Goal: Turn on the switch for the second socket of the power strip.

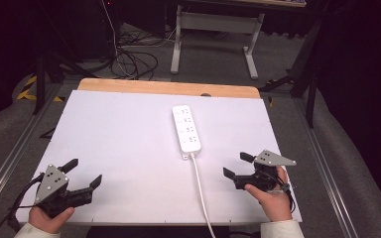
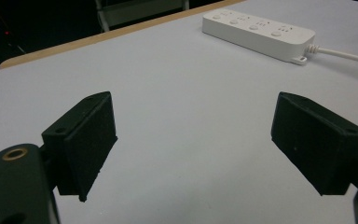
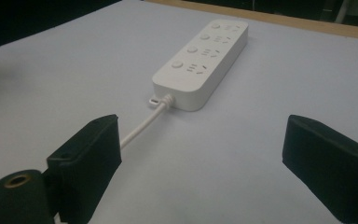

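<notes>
White table (image 1: 119, 134), dark room behind. We see the strip (image 1: 187, 128) lying flat mid-table, cord (image 1: 201, 191) running to the near edge. Left gripper (image 1: 85, 172) and right gripper (image 1: 237, 165) both spread wide, grasping nothing, well apart from it.

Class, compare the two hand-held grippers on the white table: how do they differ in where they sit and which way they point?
The left gripper sits at the table's near left corner, far from the power strip; the right gripper sits near right, close beside the strip's cable. The left gripper's jaws point up and to the right in the high view; the right gripper's point left, toward the cable. Both stand open with nothing between the jaws.
</notes>
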{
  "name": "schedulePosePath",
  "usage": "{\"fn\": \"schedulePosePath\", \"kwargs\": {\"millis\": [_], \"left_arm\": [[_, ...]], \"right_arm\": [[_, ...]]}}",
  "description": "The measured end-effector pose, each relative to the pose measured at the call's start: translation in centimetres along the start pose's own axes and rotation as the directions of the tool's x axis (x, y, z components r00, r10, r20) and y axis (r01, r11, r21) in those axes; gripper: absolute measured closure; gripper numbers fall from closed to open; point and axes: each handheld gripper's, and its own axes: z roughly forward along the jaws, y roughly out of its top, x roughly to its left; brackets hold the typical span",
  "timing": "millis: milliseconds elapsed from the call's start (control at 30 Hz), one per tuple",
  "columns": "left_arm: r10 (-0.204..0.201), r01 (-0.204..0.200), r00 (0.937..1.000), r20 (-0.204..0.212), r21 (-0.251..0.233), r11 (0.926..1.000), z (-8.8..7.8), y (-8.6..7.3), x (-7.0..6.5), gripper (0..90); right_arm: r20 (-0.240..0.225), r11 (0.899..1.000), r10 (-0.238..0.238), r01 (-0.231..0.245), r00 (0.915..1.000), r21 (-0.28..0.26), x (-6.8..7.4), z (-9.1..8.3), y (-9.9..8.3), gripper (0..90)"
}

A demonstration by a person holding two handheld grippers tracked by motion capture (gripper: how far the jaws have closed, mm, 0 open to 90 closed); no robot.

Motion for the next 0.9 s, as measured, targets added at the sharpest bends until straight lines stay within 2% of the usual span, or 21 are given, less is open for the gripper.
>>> {"fn": "schedulePosePath", "kwargs": {"millis": [200,433,533,767,900], "left_arm": [[0.013,-0.013,0.9999,0.006,-0.008,0.9999,-0.2,0.0,0.0,14.2],[0.014,-0.014,0.9998,-0.010,-0.001,0.9999,-0.2,-0.1,0.1,14.2],[0.012,-0.012,0.9998,-0.017,0.007,0.9999,-0.2,-0.1,0.1,14.1],[-0.020,0.020,0.9998,-0.003,0.026,0.9995,-0.4,-0.1,0.4,14.1],[-0.003,0.003,0.9999,-0.014,0.015,0.9999,-0.3,-0.2,0.4,14.1]], "right_arm": [[-0.003,0.999,-0.033,0.033,0.9995,0.030,-0.4,-0.5,-1.8,7.8],[0.000,0.998,-0.046,0.046,0.9989,0.031,-0.9,-0.6,-3.9,6.6],[0.009,0.998,-0.061,0.061,0.9981,0.021,-0.8,-0.6,-3.9,6.6],[0.048,1.000,-0.018,0.018,0.9987,0.008,-0.6,-1.0,-3.9,9.5],[0.048,0.999,-0.052,0.052,0.9975,0.003,-0.4,-1.1,-3.8,10.8]]}}
